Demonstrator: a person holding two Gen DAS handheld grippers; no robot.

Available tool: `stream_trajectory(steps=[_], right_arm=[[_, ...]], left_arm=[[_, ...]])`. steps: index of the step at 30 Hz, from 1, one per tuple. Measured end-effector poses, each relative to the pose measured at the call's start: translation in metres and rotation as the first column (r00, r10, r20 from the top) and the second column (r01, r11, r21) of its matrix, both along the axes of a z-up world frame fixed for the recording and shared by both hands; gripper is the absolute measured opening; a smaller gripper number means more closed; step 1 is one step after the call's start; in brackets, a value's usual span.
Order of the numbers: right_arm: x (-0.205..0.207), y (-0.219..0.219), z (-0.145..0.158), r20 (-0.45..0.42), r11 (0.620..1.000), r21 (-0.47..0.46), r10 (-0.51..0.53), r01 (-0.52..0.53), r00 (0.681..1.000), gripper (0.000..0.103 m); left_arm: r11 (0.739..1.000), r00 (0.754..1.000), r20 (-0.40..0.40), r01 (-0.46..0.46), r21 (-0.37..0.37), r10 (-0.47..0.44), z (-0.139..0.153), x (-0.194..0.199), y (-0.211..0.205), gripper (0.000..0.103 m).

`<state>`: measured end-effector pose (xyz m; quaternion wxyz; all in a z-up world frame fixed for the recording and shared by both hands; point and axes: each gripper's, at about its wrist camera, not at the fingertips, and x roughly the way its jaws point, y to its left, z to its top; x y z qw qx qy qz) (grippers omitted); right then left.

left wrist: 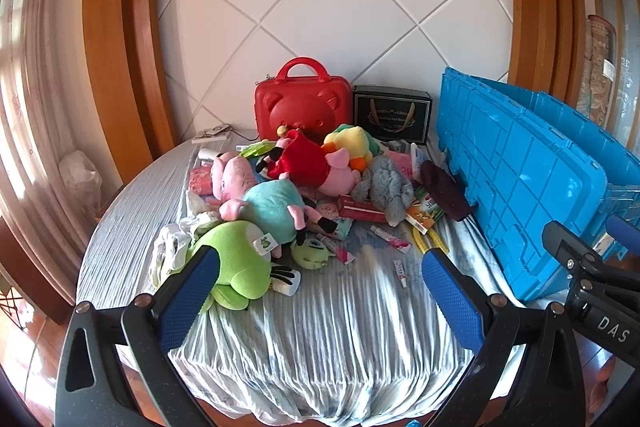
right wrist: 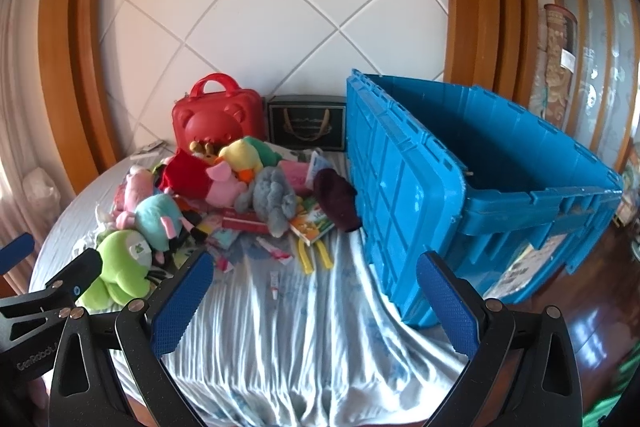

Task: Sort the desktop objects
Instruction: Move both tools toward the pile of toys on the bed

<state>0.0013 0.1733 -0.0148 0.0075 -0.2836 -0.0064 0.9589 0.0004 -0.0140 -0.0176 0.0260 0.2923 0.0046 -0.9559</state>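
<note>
1. A white wall with diagonal grooves and wooden frames stands behind a round surface (left wrist: pixel 328 311) draped in a pale blue striped cloth.
2. At the surface's far edge a red bear-face case (left wrist: pixel 303 103) stands upright, with a black gift bag (left wrist: pixel 392 113) just to its right.
3. A heap of plush toys fills the left and middle: a green frog plush (left wrist: pixel 236 267) nearest the front edge, a teal pig plush (left wrist: pixel 272 205) behind it, and a grey elephant plush (left wrist: pixel 386 185) toward the right.
4. Small tubes, packets and yellow pliers (right wrist: pixel 314 255) lie scattered in front of the heap.
5. A big blue crate (right wrist: pixel 460 187) sits open at the right edge, its lid hanging down against the cloth.
6. The left claw (left wrist: pixel 320 303) is spread wide, empty, above the front edge.
7. The right claw (right wrist: pixel 316 303) is likewise spread and empty, near the crate.
</note>
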Motion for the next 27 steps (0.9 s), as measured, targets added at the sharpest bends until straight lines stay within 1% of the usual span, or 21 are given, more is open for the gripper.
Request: stream_trajectory(steps=[4, 7, 10, 11, 13, 15, 16, 18, 19, 20, 21, 22, 24, 27], right_arm=[[-0.011, -0.004, -0.006, 0.020, 1.000, 0.017, 0.016, -0.016, 1.000, 0.103], [-0.024, -0.005, -0.012, 0.043, 0.999, -0.001, 0.044, -0.044, 0.998, 0.103], [-0.046, -0.009, -0.022, 0.070, 0.997, -0.008, 0.081, -0.081, 0.994, 0.103], [-0.055, -0.011, -0.025, 0.080, 0.995, -0.014, 0.096, -0.096, 0.992, 0.103], [-0.073, -0.013, -0.033, 0.103, 0.993, -0.024, 0.121, -0.119, 0.987, 0.103], [-0.096, -0.017, -0.043, 0.129, 0.989, -0.027, 0.147, -0.144, 0.981, 0.103], [-0.108, -0.018, -0.048, 0.142, 0.987, -0.027, 0.158, -0.156, 0.977, 0.103], [-0.135, -0.023, -0.060, 0.183, 0.982, -0.028, 0.189, -0.187, 0.965, 0.103], [-0.148, -0.025, -0.066, 0.202, 0.978, -0.032, 0.207, -0.205, 0.957, 0.103], [-0.164, -0.028, -0.073, 0.222, 0.974, -0.037, 0.226, -0.223, 0.949, 0.103], [-0.174, -0.029, -0.078, 0.233, 0.971, -0.042, 0.237, -0.234, 0.943, 0.103], [-0.189, -0.030, -0.084, 0.249, 0.968, -0.052, 0.251, -0.246, 0.935, 0.103], [-0.211, -0.031, -0.094, 0.268, 0.962, -0.067, 0.273, -0.265, 0.924, 0.103], [-0.242, -0.033, -0.106, 0.297, 0.963, -0.066, 0.270, -0.262, 0.916, 0.103]], left_arm=[[1.000, 0.999, 0.033, -0.020, 0.012, 0.020, -0.010, -0.014, -0.008, 0.102], [1.000, 0.999, 0.050, -0.023, 0.021, 0.022, -0.019, -0.026, -0.014, 0.102], [0.999, 0.996, 0.084, -0.042, 0.022, 0.040, -0.034, -0.044, -0.026, 0.102], [0.998, 0.994, 0.094, -0.055, 0.016, 0.054, -0.038, -0.050, -0.030, 0.102], [0.994, 0.987, 0.115, -0.109, -0.002, 0.109, -0.048, -0.063, -0.043, 0.102], [0.984, 0.974, 0.138, -0.178, -0.017, 0.179, -0.056, -0.076, -0.057, 0.102], [0.976, 0.962, 0.164, -0.216, -0.024, 0.217, -0.062, -0.086, -0.068, 0.101], [0.967, 0.945, 0.209, -0.253, -0.021, 0.252, -0.069, -0.101, -0.084, 0.096], [0.963, 0.936, 0.234, -0.268, -0.015, 0.264, -0.072, -0.109, -0.092, 0.088], [0.958, 0.924, 0.262, -0.286, -0.009, 0.278, -0.076, -0.118, -0.101, 0.081], [0.954, 0.914, 0.283, -0.301, -0.006, 0.290, -0.080, -0.125, -0.109, 0.080], [0.944, 0.899, 0.305, -0.330, 0.003, 0.313, -0.084, -0.134, -0.119, 0.080], [0.928, 0.881, 0.316, -0.373, 0.003, 0.353, -0.087, -0.141, -0.133, 0.080], [0.903, 0.853, 0.321, -0.429, -0.018, 0.411, -0.088, -0.148, -0.154, 0.080]])
